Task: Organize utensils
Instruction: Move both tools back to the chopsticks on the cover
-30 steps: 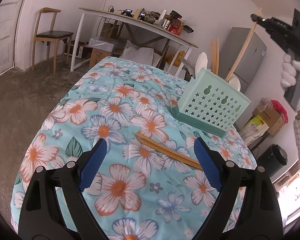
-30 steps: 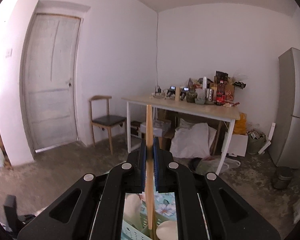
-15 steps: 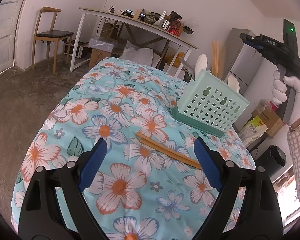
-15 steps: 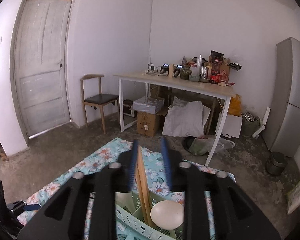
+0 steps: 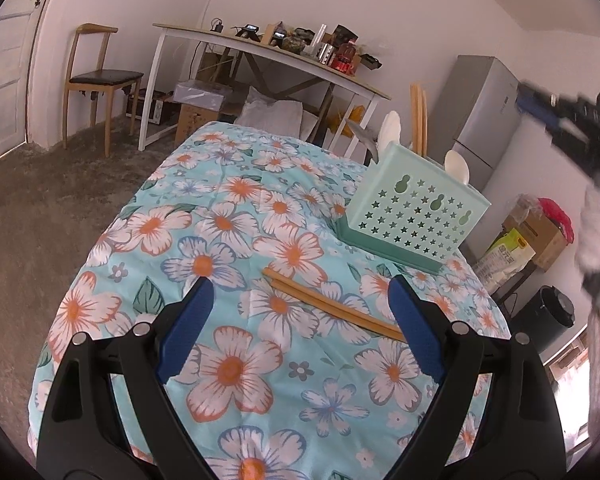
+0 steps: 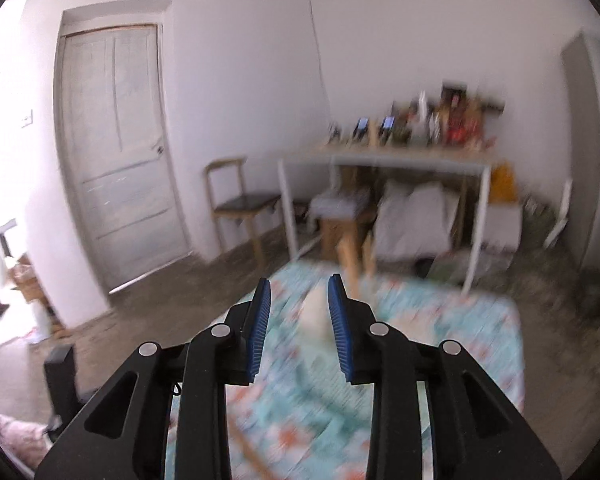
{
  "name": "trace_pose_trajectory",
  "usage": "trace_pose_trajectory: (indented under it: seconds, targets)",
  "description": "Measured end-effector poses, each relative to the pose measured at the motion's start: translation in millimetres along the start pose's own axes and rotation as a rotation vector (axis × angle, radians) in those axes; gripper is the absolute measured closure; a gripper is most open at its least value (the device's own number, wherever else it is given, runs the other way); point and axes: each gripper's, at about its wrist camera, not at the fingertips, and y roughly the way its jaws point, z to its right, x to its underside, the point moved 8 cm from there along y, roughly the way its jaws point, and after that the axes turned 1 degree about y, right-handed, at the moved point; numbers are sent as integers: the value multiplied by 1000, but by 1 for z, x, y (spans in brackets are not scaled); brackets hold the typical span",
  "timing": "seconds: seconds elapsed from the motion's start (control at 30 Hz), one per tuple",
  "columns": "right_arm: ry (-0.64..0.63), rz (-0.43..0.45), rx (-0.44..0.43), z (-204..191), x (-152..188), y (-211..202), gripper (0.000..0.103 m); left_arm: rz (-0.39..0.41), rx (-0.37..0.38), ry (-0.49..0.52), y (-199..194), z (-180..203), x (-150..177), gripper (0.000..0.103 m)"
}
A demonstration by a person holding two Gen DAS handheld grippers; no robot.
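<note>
A mint green perforated utensil holder (image 5: 416,216) stands on the floral tablecloth (image 5: 228,216). It holds upright wooden chopsticks (image 5: 418,120), two white spoons (image 5: 390,132) and a grey utensil. A pair of wooden chopsticks (image 5: 332,306) lies flat on the cloth in front of the holder. My left gripper (image 5: 300,320) is open and empty, hovering just short of that pair. My right gripper (image 6: 296,312) is open and empty above the table; the view is blurred. It also shows in the left wrist view (image 5: 572,128), up at the right beside the holder.
A wooden chair (image 5: 96,80), a white desk with clutter (image 5: 272,56) and a grey fridge (image 5: 480,112) stand beyond the table. Boxes (image 5: 536,236) and a black bin (image 5: 552,316) sit on the floor to the right. A door (image 6: 116,152) is at the left.
My right gripper opened and let go of a chopstick, which now stands in the holder. The gripper then pulled away to the right and tilted down. My left gripper stayed still.
</note>
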Motion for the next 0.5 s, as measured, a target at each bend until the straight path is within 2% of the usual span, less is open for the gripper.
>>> trace_pose_trajectory:
  seconds: [0.07,0.2,0.3,0.5]
  targets:
    - [69,-103,-52,-4,40,18,73,-8,-3,5,1,3,1,18]
    - [170,-295,-80,-5,116,54,73,-38,-17,5,3,6,6,18]
    - [231,-395,-75,-4,160,75,75,-65,-31,5,5,4,14,18]
    - [320,-552,-97,-10,213,93,82,-117,-42,-6,5,2,31,18]
